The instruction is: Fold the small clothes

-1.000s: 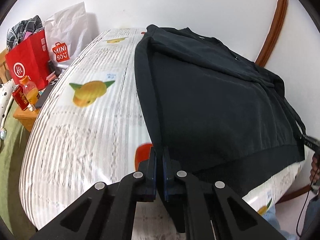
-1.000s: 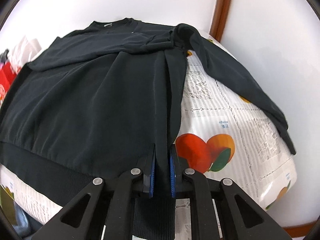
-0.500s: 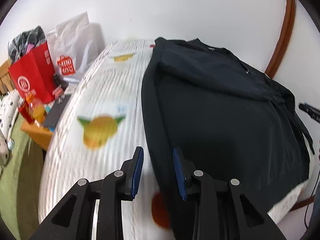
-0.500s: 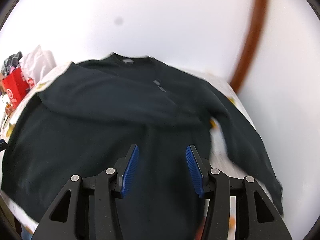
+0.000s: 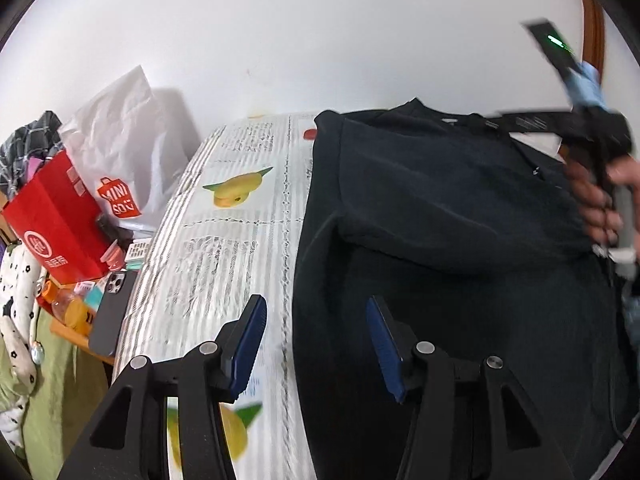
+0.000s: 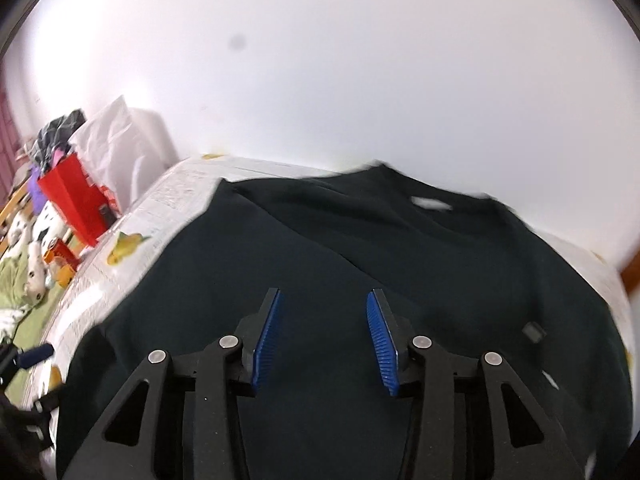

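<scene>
Work surface is a bed [image 5: 224, 256] covered by a white sheet with grey striped print and fruit motifs; it stands against a plain white wall [image 5: 280, 40], with brown wooden trim [image 5: 592, 20] at the far right. To the left of the bed, a low wooden stand carries a red paper bag [image 5: 52, 216], a white shopping bag [image 5: 120, 152], a dark phone [image 5: 110, 312] and an orange drink bottle [image 5: 74, 312]; green bedding lies below it. The black sweatshirt [image 6: 400, 280] lies flat on the bed, collar toward the wall, a sleeve folded across the chest. Left gripper [image 5: 316, 344]: jaws have just been opening, blue pads parted, nothing between them; it hovers over the sweatshirt's left edge where the fabric meets the sheet, no contact visible. Right gripper [image 6: 322, 340]: jaws have just closed in slightly but are parted about as far, empty, above the sweatshirt's body, no contact visible. In the left wrist view the person's hand [image 5: 600, 200] holds the right gripper's handle, blurred.
</scene>
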Demonstrator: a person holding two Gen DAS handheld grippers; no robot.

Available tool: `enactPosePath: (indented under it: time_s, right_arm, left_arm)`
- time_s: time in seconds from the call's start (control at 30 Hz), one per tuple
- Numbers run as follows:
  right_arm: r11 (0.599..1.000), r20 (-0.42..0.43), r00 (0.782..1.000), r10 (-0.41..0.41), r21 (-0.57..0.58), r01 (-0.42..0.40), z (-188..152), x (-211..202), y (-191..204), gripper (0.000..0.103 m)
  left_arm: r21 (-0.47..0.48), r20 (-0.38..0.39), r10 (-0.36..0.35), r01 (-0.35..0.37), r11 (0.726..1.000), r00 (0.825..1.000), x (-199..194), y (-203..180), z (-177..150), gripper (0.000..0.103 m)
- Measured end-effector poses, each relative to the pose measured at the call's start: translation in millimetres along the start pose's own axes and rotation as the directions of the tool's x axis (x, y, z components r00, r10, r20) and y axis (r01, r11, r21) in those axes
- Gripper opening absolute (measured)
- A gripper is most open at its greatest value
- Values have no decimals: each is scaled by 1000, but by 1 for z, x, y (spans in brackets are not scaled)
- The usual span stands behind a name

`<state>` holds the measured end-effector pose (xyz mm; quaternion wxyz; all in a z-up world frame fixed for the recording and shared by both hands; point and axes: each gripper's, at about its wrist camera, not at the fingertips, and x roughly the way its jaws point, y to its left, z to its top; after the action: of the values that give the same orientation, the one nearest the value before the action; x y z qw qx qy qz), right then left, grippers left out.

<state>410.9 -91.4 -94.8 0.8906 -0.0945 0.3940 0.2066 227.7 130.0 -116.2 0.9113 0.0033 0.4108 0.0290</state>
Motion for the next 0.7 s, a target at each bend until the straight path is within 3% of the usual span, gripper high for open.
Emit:
enactPosePath:
  time_s: [0.23,0.43,0.47,0.5,0.57,0.7]
  right_arm:
    - [990,-54,991,125,-61,-128,54,92,45,46]
    - [975,-100,970,224,10,-224,80,151,63,46]
    - [970,-109,964,241,22,-240,82,158,64,37]
    - [962,-115,955,275,29,-273,84,162,65,14]
    - [949,-110,943,316,19,-315,89,161,68,10]
    - [933,16,933,359,9,-360,102,137,70,8]
  left_arm:
    - [25,-7,-11,12,1000,1000,36,1,21,47]
    - [0,27,-56,56,998,998,51,1,35,21]
    - [-11,41,-75,75,997,996,49,3,35,14]
    - [-30,57,-92,94,995,994,47,6,34,10]
    - [-70,85,-109,115,991,990,44,12,32,9]
    - [-106,83,-70,79,991,994,46,19,29,8]
